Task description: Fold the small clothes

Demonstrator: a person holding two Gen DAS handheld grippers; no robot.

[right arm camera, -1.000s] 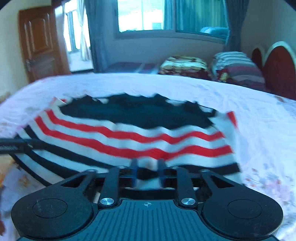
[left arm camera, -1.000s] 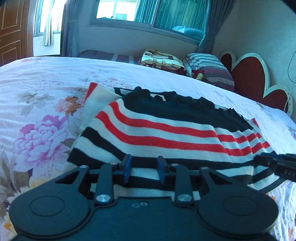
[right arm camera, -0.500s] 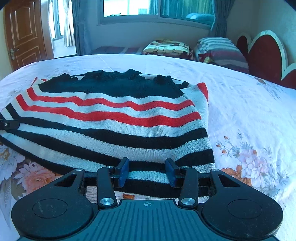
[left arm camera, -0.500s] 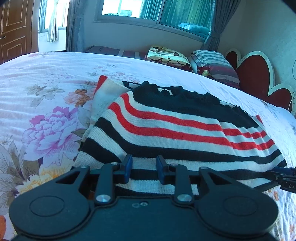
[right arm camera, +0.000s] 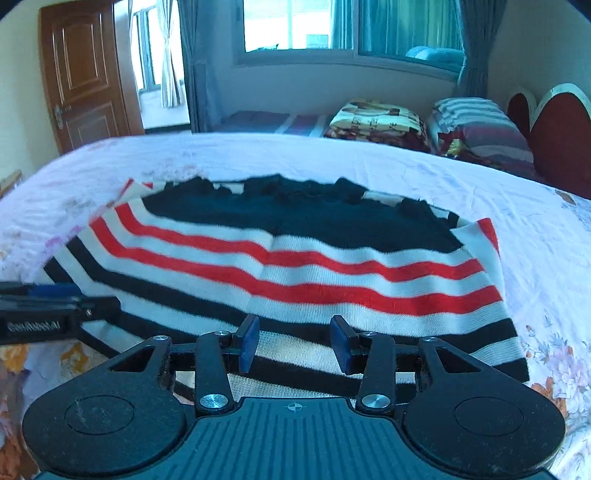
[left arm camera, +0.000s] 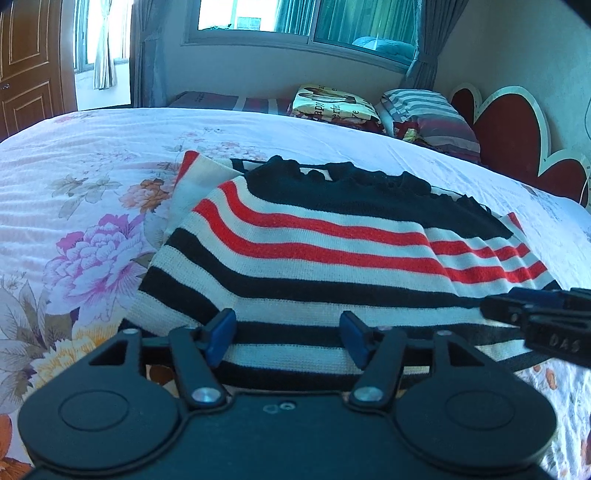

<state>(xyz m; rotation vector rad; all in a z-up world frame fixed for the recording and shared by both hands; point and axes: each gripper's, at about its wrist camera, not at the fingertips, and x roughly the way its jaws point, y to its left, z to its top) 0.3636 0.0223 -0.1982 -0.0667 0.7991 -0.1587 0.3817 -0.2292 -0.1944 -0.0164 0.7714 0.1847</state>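
Note:
A knitted sweater (left arm camera: 332, 258) with red, white and black stripes and a black top lies folded on the floral bedsheet (left arm camera: 92, 192); it also shows in the right wrist view (right arm camera: 295, 266). My left gripper (left arm camera: 288, 338) is open and empty, its blue pads just above the sweater's near hem. My right gripper (right arm camera: 293, 343) is open and empty over the near hem further right. The right gripper's tip (left arm camera: 535, 321) shows in the left wrist view, and the left gripper's tip (right arm camera: 55, 306) shows in the right wrist view.
Pillows (left arm camera: 428, 114) and a folded blanket (left arm camera: 332, 105) lie at the head of the bed by a red headboard (left arm camera: 509, 136). A window (right arm camera: 332, 26) and a wooden door (right arm camera: 85, 81) are behind the bed. Bare sheet (right arm camera: 554, 258) lies right of the sweater.
Both grippers have opened and let go of the sweater's hem. The sweater has come down and now lies on the bed. The right gripper opened first.

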